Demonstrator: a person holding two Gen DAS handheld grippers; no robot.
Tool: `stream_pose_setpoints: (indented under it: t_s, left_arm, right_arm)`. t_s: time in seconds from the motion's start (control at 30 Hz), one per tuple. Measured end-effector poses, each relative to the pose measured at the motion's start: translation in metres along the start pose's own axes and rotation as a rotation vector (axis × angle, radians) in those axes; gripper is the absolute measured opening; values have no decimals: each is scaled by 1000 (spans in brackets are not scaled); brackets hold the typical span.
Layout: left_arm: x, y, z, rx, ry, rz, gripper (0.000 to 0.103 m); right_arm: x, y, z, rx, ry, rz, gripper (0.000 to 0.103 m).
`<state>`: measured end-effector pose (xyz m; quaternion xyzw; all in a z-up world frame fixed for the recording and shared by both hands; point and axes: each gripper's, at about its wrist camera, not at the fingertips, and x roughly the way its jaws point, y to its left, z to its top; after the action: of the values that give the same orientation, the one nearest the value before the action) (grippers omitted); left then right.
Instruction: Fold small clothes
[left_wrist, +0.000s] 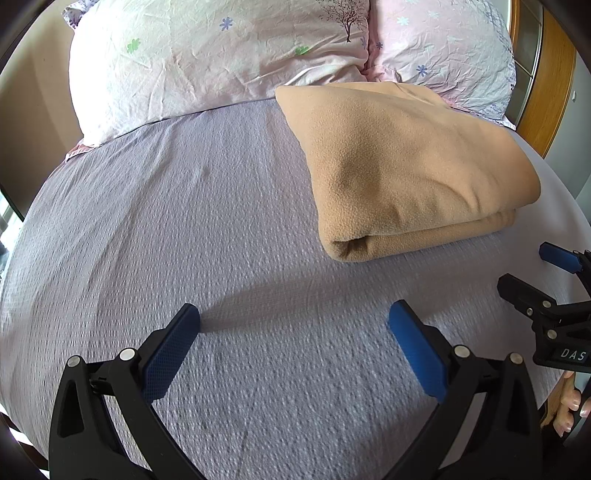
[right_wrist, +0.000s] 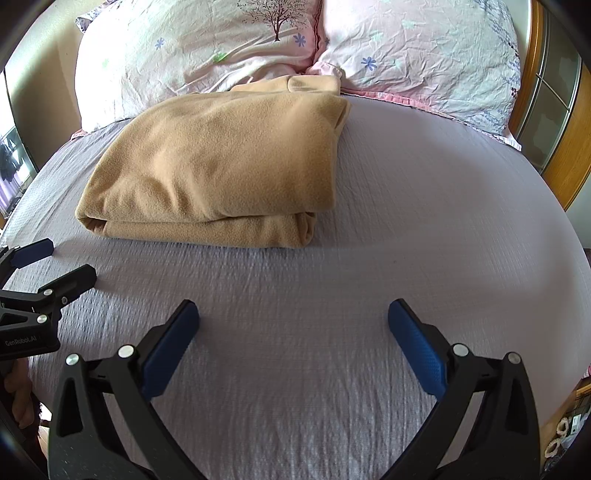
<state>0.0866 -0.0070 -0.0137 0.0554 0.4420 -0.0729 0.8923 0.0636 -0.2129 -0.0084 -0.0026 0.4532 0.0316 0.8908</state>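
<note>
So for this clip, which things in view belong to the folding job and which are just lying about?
Part of the job:
- tan fleece garment, folded on the bed
- left tool, open, holding nothing
- right tool, open, holding nothing

Just there:
- lilac bedsheet
- two floral pillows
- wooden headboard

Legible markings: "DAS" on the right tool (left_wrist: 554, 280) body, left wrist view; "GenRobot.AI" on the left tool (right_wrist: 48, 262) body, right wrist view.
</note>
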Motion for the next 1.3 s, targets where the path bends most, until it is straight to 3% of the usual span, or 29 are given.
stream_pose_setpoints:
  t_s: [1.3]
  left_arm:
    - [0,0,-1,-3,-15,3,102]
  right_arm:
    - [-1,-2,0,-3,-10,5,101]
